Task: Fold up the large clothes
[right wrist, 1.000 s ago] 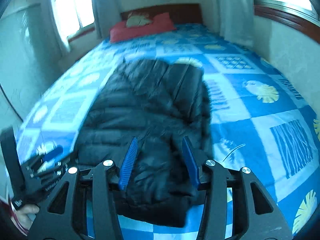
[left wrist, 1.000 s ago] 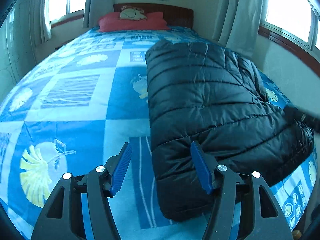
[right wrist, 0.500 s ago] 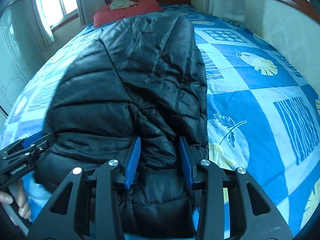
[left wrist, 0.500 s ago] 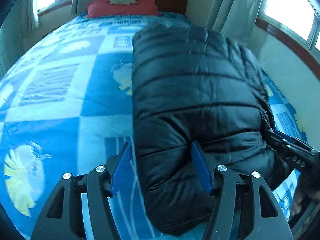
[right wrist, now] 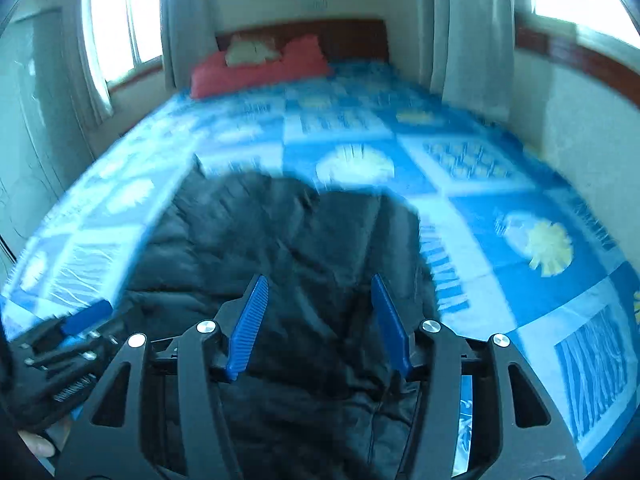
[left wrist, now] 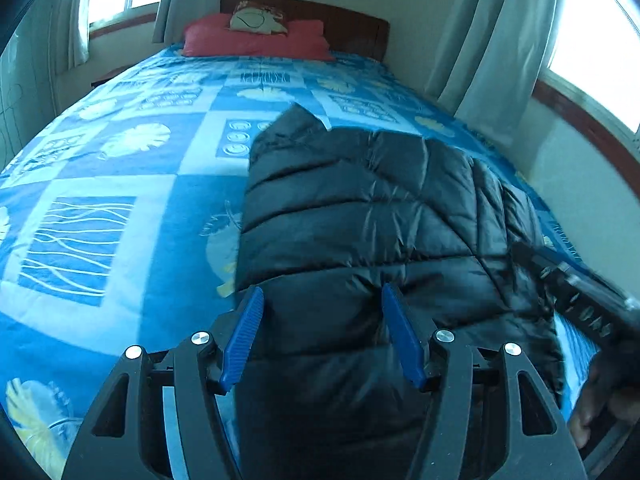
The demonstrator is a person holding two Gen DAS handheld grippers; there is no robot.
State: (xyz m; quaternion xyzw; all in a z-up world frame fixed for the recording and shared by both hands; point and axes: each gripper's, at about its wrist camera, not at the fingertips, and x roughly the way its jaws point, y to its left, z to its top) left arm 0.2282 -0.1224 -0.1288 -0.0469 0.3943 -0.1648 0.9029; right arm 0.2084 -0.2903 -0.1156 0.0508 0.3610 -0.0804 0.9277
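Jacket (left wrist: 360, 220), black, quilted, lies bunched on patterned bedspread (left wrist: 120, 184).

Black quilted puffer jacket (left wrist: 360, 248), folded, lying on a bed (left wrist: 120, 200) with a blue patchwork cover. Left gripper (left wrist: 322, 334): blue-padded jaws just widened, standing apart over the jacket's near edge, not pressing it. Right gripper (left wrist: 576, 300) at the jacket's right side, blurred. Red pillow (left wrist: 256, 40) against wooden headboard (left wrist: 352, 32).

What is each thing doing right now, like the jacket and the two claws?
Jacket: folded, lying on the bed.
Left claw: open, just widened, jacket between its fingers.
Right claw: open, just widened, over the jacket.
Pillow: lying at the headboard.
Curtains: drawn aside.
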